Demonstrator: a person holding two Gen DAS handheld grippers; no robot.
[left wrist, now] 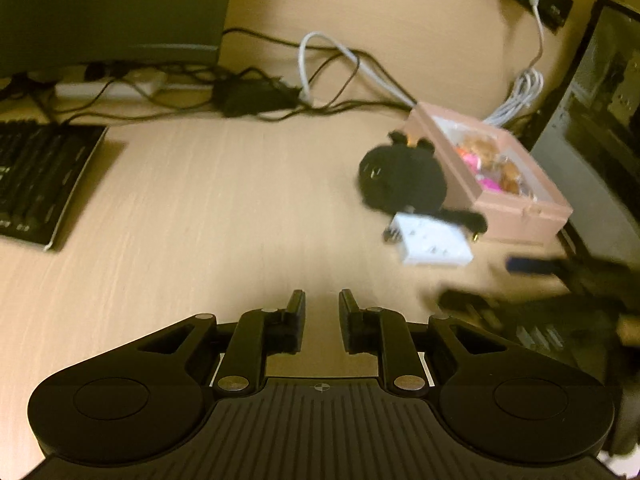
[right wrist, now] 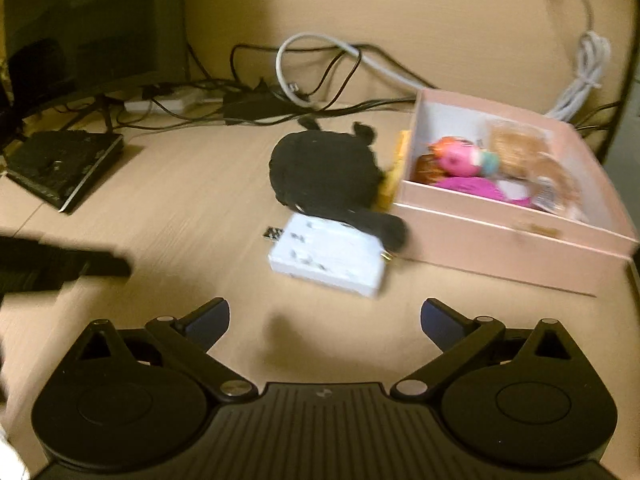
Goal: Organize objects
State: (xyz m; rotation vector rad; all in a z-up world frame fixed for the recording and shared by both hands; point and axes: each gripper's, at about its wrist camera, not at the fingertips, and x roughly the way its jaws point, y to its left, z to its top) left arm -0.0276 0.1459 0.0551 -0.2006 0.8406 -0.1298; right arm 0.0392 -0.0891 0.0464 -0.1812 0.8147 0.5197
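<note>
On a cluttered tabletop (right wrist: 192,200), the right gripper (right wrist: 325,318) hangs with fingers spread wide and empty, aimed at a white adapter (right wrist: 326,258) at its twelve o'clock. A black plush toy (right wrist: 324,172) touches the adapter; the pink box (right wrist: 500,240), already holding trinkets, sits at two o'clock. The left gripper (left wrist: 321,312) is nearly closed, holding nothing. Likely next: grasping the adapter. No writing is legible.
</note>
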